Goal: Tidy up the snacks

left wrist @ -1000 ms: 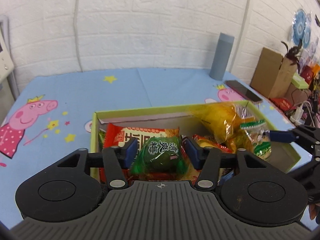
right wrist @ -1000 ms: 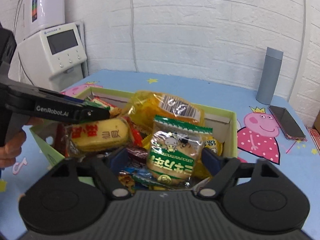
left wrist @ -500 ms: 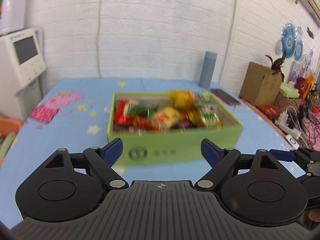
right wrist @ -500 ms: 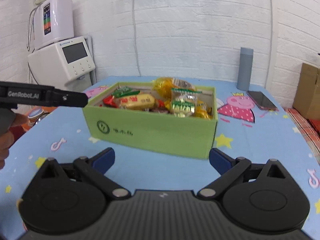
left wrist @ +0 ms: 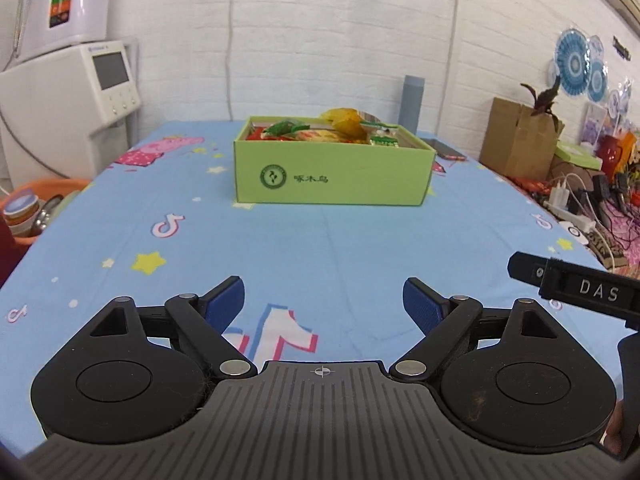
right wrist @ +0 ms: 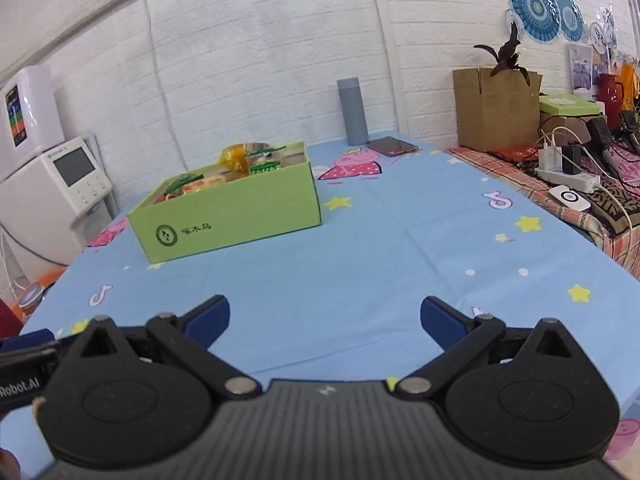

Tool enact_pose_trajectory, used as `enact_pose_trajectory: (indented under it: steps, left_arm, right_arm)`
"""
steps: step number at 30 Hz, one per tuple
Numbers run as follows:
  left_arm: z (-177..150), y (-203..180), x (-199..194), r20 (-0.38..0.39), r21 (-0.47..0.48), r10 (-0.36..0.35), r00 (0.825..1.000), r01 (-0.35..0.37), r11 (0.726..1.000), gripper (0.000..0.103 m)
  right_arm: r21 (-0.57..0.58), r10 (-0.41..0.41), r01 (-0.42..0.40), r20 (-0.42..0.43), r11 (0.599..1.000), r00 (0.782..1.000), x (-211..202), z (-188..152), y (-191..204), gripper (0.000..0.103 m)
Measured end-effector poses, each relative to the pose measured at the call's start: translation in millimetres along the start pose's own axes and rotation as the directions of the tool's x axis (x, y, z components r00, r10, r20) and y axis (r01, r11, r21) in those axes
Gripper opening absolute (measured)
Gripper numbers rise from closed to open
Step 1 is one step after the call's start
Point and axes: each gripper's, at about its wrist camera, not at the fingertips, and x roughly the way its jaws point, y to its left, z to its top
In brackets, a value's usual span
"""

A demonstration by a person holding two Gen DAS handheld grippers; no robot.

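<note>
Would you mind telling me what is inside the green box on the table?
The green box holds wrapped snacks, piled above its rim: yellow, green and red packets. Its walls hide whatever lies lower inside.

Desk [left wrist: 320, 240] cloth: sky blue, printed with yellow stars, pink cartoon pigs, white note-shaped logos edged pink
Box [left wrist: 332, 178]: lime green, dark green round emblem and dark green characters on near face
Snack packets [left wrist: 332, 130] inside: red, yellow, green, orange wrappers
Bottle [right wrist: 352, 112], far: matt grey-blue
Phone [right wrist: 392, 146] beside it: dark, reddish rim
Left gripper [left wrist: 323, 304] and right gripper [right wrist: 324, 320]: black bodies, blue pads
Wall [left wrist: 320, 40]: white brick
Carton [right wrist: 492, 110], far right: plain brown
Paper fans [right wrist: 540, 4]: blue and white rings
</note>
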Motion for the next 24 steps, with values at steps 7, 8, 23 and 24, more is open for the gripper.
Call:
enact_pose_trajectory:
  steps: [7,8,23,24]
  left_arm:
    - [-34,-9,-52,0.025,0.016,-0.018,1.000,0.017,1.000,0.081]
    - [-41,-10,-61,0.032,0.023,-0.008,0.999,0.008,1.000,0.081]
    - [-71,-6,-122,0.105,0.027,-0.044,0.993,0.042,0.999,0.071]
    - [-71,-6,-123,0.114,0.027,-0.032,0.993,0.029,0.999,0.071]
  right_arm:
    - [0.008,0.045,-0.045,0.035,0.999,0.998,-59,-23,-3,0.102]
    - [0.002,0.043,-0.043,0.044,0.999,0.998,-67,-27,-2,0.102]
    - [-0.043,-0.005,0.011,0.148,0.999,0.989,-148,-67,-1,0.103]
    - [-0.050,0.001,0.007,0.144,0.999,0.990,-146,-66,0,0.103]
